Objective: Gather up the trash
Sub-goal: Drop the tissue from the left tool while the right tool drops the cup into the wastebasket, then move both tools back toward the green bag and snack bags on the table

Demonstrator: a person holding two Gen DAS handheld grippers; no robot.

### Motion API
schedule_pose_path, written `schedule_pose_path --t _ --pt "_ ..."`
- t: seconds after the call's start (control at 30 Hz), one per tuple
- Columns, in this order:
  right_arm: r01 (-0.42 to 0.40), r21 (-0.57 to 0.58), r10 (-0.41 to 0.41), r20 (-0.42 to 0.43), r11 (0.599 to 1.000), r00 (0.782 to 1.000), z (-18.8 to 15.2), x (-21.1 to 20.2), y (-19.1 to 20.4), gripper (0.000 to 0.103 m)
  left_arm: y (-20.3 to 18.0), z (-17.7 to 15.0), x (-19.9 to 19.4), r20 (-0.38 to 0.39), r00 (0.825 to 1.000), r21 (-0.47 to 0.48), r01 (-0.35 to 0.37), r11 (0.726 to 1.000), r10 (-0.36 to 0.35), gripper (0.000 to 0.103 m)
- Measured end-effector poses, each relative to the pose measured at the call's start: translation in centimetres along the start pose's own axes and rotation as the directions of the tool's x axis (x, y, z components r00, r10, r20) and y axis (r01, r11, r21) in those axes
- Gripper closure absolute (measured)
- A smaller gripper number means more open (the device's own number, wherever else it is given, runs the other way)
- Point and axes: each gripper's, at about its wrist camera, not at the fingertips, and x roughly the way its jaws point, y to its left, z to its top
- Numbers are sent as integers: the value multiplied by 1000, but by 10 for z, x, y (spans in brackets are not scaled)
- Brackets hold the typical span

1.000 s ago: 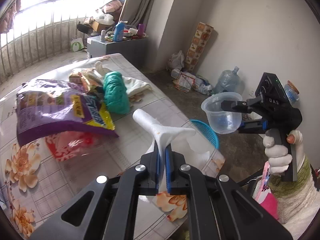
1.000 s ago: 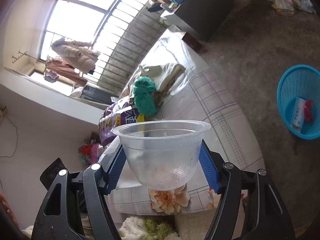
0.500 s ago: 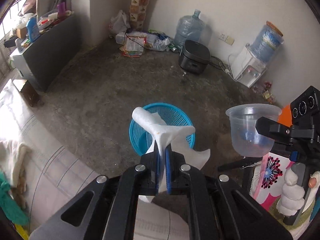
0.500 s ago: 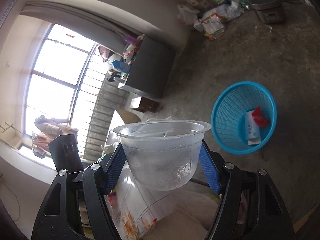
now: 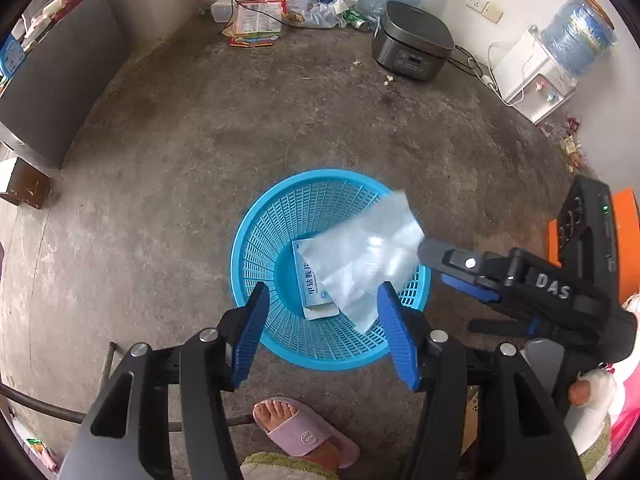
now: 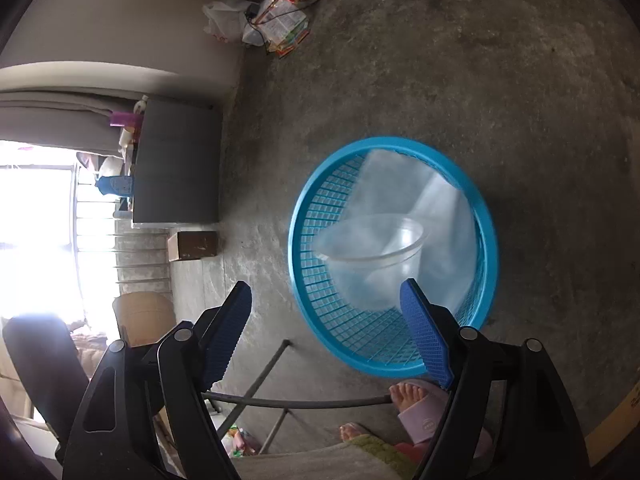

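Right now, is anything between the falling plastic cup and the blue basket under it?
Nothing visible blocks it. The clear plastic cup is blurred in mid-air above the open blue basket, which holds a small box. Both grippers' jaws stand open.

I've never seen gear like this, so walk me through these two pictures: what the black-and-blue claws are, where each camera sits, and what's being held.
These are hand-held grippers, one per hand, each with a fisheye camera looking along its two blue-padded fingers. One picture comes from the left gripper, the other from the right gripper. Both stand open and hold nothing. Below them, on the grey concrete floor, is a round blue plastic mesh basket. A blurred clear plastic cup and a blurred white sheet are over its opening, apparently dropping in. A white medicine box lies at the bottom. The left view also shows the right gripper from the side, and the person's pink slipper.
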Motion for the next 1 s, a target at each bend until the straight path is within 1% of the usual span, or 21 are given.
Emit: schedule_pose_path --t 0.07,0.17,0.23,0.3,0.4,0.47,0.53,0.6,0.63,0.67,0.7,0.77,0.83,0.87,0.93,0.97,1.0 --pt "19 -7 -19 4 1000 1000 -2 -2 0 30 3 0 -10 30 1000 -9 1 1000 -1 46" --pt "19 -21 -18 23 1000 1000 -6 -9 2 29 6 -3 -35 79 997 -17 -6 1000 7 46" --pt "6 -32 -5 40 999 999 -12 -20 6 29 8 -8 -59 128 992 -24 1 1000 2 45" --pt "1 -61 3 68 998 998 -18 -33 15 29 8 -16 -87 187 982 -27 14 1000 -9 45" --pt "-7 -145 26 129 989 991 -35 -60 34 29 12 -38 -137 293 956 -31 34 999 -23 41" --pt "-3 -217 41 171 976 984 -50 -78 51 29 15 -59 -172 365 931 -28 40 999 -27 38" --pt "31 -307 38 216 951 976 -70 -96 72 29 18 -86 -205 428 904 -26 24 999 -11 36" --pt "69 -409 42 255 910 966 -92 -111 95 29 23 -116 -235 479 878 -26 26 999 -10 35" --pt "94 -460 41 275 883 961 -105 -117 107 27 27 -134 -250 504 863 -32 29 999 -9 34" --pt "120 -506 41 295 854 955 -118 -123 119 22 31 -152 -263 527 850 -43 23 999 3 33" --pt "141 -550 47 314 823 948 -130 -127 130 19 34 -170 -275 546 838 -55 10 998 21 32" --pt "182 -628 65 349 756 935 -156 -136 151 10 41 -206 -296 582 811 -85 -16 996 62 32" --pt "211 -694 94 374 689 923 -181 -142 168 8 50 -243 -312 614 781 -132 -41 990 114 31" --pt "221 -723 108 379 654 919 -193 -144 176 8 56 -260 -318 621 772 -155 -49 987 136 31" --pt "215 -782 135 355 585 925 -215 -144 192 8 65 -294 -329 625 755 -216 -80 973 200 31" --pt "201 -806 148 334 557 931 -224 -143 197 8 70 -310 -334 624 746 -249 -91 964 231 31" --pt "179 -823 162 310 538 937 -233 -141 203 8 75 -326 -339 623 737 -282 -100 954 262 31"
